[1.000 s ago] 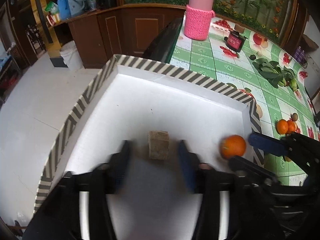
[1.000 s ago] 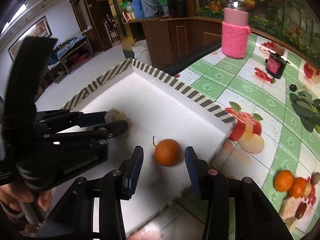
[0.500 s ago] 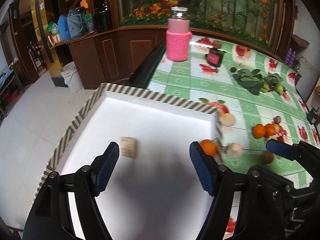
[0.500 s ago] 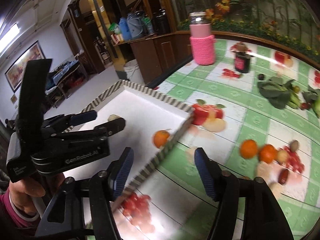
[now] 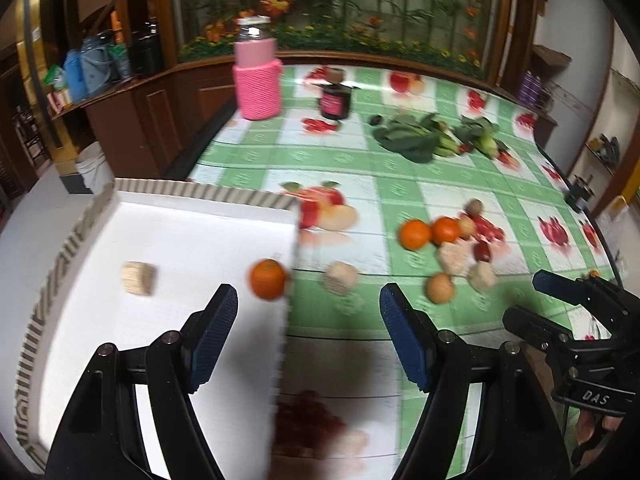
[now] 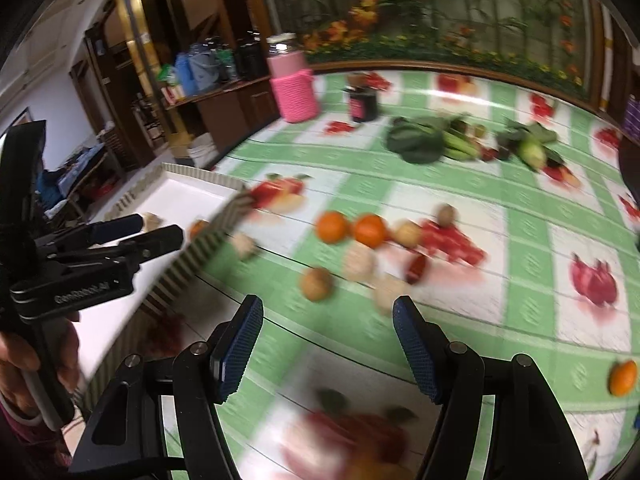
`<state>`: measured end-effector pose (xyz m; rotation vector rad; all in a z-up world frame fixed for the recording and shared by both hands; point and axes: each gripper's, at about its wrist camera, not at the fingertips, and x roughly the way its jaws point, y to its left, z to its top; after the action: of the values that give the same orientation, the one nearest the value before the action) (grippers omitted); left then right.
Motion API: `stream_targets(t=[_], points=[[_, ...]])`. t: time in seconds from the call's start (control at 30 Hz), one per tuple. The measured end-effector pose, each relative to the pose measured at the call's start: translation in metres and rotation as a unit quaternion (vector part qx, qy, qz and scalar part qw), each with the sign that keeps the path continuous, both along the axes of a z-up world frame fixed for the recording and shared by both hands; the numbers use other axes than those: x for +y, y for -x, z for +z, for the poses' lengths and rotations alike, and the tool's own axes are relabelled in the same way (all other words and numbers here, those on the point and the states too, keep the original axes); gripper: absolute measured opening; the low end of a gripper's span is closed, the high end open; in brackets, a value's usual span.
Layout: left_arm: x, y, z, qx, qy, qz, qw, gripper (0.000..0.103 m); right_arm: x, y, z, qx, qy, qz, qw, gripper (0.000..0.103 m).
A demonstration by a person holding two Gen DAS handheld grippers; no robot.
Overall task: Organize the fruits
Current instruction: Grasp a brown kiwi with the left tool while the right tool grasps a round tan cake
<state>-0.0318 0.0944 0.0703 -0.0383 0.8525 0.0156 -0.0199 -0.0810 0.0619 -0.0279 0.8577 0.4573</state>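
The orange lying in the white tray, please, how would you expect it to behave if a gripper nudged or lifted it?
The orange looks round, so a nudge would probably roll it along the white tray until the striped rim stops it. Its skin looks smooth and firm, so padded fingers should hold it, though a round shape may slip from an off-centre grip.

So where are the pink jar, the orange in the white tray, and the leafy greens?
Pink jar (image 5: 257,80), left wrist view, knitted sleeve.
Orange (image 5: 267,279), left wrist view, centre of fruit.
Leafy greens (image 6: 416,140), right wrist view, dark leaf.
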Motion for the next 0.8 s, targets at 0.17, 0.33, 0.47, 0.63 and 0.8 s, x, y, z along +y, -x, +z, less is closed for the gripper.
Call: stream_targets(t=[0.17, 0.33, 0.47, 0.63, 0.8], points=[[-0.028, -0.003, -0.009, 0.011, -0.002, -0.026, 0.9996, 0.073, -0.038, 0.005, -0.007, 0.004, 0.003, -0.03, 1.0, 0.069], [-0.052, -0.01, -0.019, 0.028, -0.01, -0.051, 0.9983, 0.073, -0.058, 0.004, -0.014, 0.013, 0.006, -0.042, 0.999, 0.069], [-0.06, -0.016, -0.027, 0.039, -0.008, -0.056, 0.9976, 0.073, -0.062, 0.004, -0.015, 0.013, 0.007, -0.043, 0.999, 0.069], [-0.071, -0.024, -0.034, 0.046, -0.004, -0.067, 0.9967, 0.073, -0.067, 0.002, -0.015, 0.013, 0.008, -0.046, 0.999, 0.069], [-0.084, -0.032, -0.042, 0.056, 0.002, -0.09, 0.9944, 0.073, -0.068, -0.003, -0.019, 0.021, 0.006, -0.046, 0.999, 0.069]])
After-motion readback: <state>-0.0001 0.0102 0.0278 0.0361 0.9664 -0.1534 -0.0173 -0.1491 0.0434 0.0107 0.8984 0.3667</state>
